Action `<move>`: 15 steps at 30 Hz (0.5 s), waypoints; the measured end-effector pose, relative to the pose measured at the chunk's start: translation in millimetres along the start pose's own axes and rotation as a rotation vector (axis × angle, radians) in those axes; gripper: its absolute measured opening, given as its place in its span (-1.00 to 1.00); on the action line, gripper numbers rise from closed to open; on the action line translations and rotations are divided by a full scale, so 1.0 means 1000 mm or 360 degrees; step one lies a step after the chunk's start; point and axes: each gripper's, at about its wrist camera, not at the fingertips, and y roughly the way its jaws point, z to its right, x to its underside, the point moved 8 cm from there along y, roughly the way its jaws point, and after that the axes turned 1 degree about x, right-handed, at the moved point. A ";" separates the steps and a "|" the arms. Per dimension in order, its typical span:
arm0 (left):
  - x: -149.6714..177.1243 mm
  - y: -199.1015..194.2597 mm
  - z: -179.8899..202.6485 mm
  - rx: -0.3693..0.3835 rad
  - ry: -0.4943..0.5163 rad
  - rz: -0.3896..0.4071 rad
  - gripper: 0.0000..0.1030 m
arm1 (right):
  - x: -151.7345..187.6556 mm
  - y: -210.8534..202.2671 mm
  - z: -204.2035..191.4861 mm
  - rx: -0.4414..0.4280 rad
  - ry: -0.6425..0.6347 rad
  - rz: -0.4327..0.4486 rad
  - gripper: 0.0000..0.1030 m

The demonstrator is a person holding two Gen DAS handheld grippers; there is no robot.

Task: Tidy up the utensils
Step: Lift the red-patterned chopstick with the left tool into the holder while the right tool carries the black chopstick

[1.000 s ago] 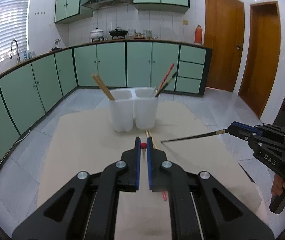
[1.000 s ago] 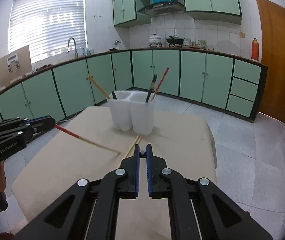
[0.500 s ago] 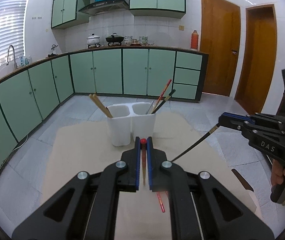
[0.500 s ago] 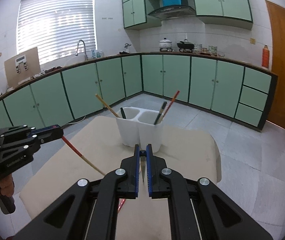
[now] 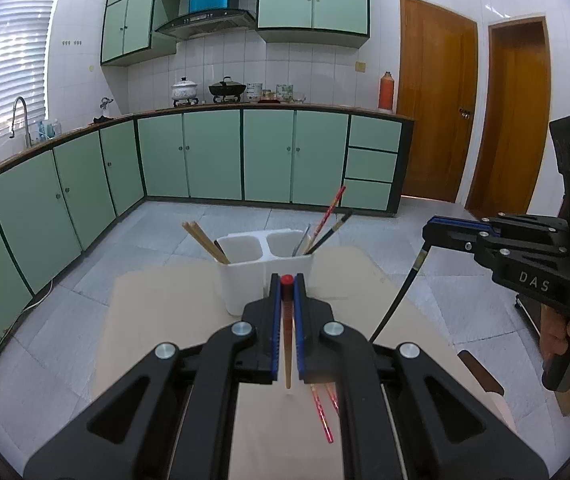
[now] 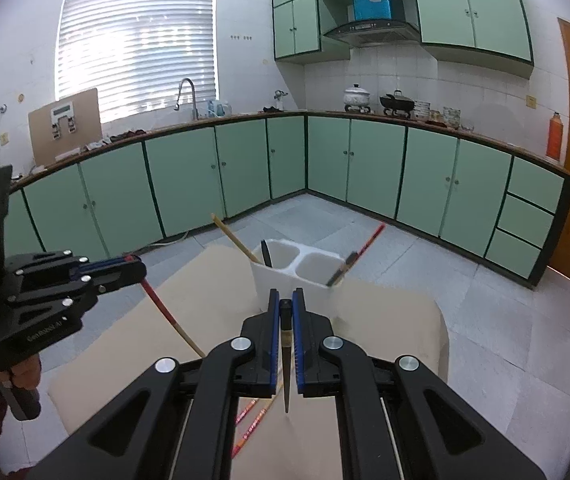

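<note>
While the left tongs (image 5: 287, 280) pinch a red-tipped chopstick (image 5: 287, 344) at frame center, the white holder (image 5: 263, 268) sits just above. Right view: right tongs (image 6: 285, 304) clamp a black chopstick (image 6: 285, 360); I'd tip each upright over the holder before letting go.

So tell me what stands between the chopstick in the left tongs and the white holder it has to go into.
Nothing visible does. The left tongs hold a red-topped chopstick above the table, and the white holder stands just ahead. Chopsticks already lean in both compartments, but both openings show free room.
</note>
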 end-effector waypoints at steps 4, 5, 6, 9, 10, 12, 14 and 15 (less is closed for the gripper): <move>-0.010 -0.003 0.000 0.0009 -0.0010 0.0036 -0.90 | -0.021 -0.002 0.001 -0.0032 -0.0006 0.0041 -0.88; -0.014 -0.003 0.000 0.0007 -0.0007 0.0046 -0.90 | -0.026 -0.003 0.000 -0.0042 -0.0006 0.0054 -0.88; -0.019 -0.005 0.000 0.0005 0.0000 0.0063 -0.90 | -0.034 -0.004 0.000 -0.0051 -0.0007 0.0071 -0.88; -0.038 -0.008 0.002 0.0002 0.0023 0.0118 -0.90 | -0.058 -0.007 0.001 -0.0050 -0.0032 0.0132 -0.88; -0.045 -0.010 0.002 -0.0001 0.0032 0.0141 -0.90 | -0.067 -0.007 0.001 -0.0049 -0.0040 0.0152 -0.88; -0.061 -0.012 0.002 -0.0010 0.0046 0.0192 -0.90 | -0.083 -0.007 0.002 -0.0053 -0.0050 0.0187 -0.88; -0.078 -0.012 0.001 -0.0019 0.0050 0.0244 -0.90 | -0.100 -0.006 0.003 -0.0046 -0.0063 0.0223 -0.88; -0.085 -0.011 -0.001 -0.0023 0.0046 0.0263 -0.90 | -0.107 -0.004 0.004 -0.0045 -0.0063 0.0235 -0.88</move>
